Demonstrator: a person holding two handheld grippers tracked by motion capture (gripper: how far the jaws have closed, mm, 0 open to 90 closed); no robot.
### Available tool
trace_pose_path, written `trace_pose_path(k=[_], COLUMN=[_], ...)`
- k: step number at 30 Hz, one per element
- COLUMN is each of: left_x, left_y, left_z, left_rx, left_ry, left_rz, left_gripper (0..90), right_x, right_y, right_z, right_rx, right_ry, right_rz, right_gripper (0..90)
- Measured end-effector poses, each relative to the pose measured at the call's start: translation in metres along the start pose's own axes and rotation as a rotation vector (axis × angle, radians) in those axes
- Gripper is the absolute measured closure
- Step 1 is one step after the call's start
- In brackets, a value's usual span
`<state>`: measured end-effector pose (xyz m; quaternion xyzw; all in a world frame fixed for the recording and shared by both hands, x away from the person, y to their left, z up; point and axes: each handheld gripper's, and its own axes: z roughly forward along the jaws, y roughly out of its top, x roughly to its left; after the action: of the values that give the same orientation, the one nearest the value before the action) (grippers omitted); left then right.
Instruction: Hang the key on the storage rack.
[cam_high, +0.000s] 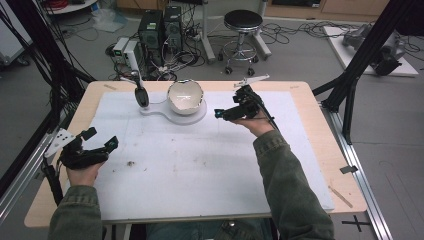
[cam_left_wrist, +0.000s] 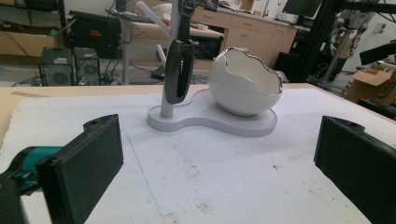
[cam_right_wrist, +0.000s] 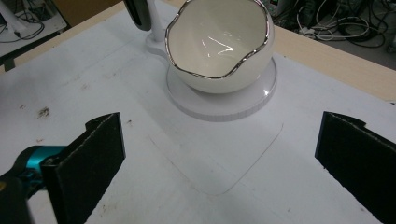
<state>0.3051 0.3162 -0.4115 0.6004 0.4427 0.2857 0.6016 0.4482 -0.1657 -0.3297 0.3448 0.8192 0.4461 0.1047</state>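
A white egg-shaped bowl (cam_high: 185, 96) with a jagged silver rim sits on a white stand base (cam_high: 197, 116) at the back middle of the mat. Beside it, a black watch (cam_high: 142, 95) hangs on the stand's post. My right gripper (cam_high: 227, 104) is open just right of the bowl, jaws wide and empty, facing the bowl (cam_right_wrist: 219, 42) and base (cam_right_wrist: 224, 109). My left gripper (cam_high: 101, 138) is open near the table's left edge, well short of the stand. Its view looks across the mat at the watch (cam_left_wrist: 179, 70) and bowl (cam_left_wrist: 243, 84).
A white mat (cam_high: 200, 170) covers most of the wooden table (cam_high: 320, 150), with small brown stains (cam_high: 131, 163). Black frame struts (cam_high: 360, 60) rise at the right and left sides. Behind the table stand a stool (cam_high: 242, 22) and computer towers (cam_high: 160, 30) on the floor.
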Motion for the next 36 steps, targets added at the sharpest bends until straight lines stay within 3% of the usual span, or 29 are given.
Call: trace_pose_path(k=[16, 24, 26, 36], left_x=[-0.003, -0.002, -0.002, -0.004], left_y=[-0.001, -0.002, -0.002, -0.003], left_z=[0.0, 0.0, 0.0, 0.0], left_rx=[0.024, 0.044, 0.048, 0.067], left_ry=[-0.015, -0.029, -0.031, -0.037], left_rz=[0.002, -0.003, -0.003, 0.009], left_gripper=[1.7, 1.7, 1.7, 1.7], right_x=[-0.005, -0.006, -0.005, -0.007], right_y=[-0.04, -0.064, -0.068, -0.098], right_z=[-0.018, -0.027, -0.029, -0.049], right_rx=[-0.01, -0.06, -0.049, -0.135], right_ry=[-0.033, -0.048, -0.059, -0.083], right_rz=[0.031, 0.033, 0.041, 0.068], right_gripper=[0.5, 0.5, 0.5, 0.6])
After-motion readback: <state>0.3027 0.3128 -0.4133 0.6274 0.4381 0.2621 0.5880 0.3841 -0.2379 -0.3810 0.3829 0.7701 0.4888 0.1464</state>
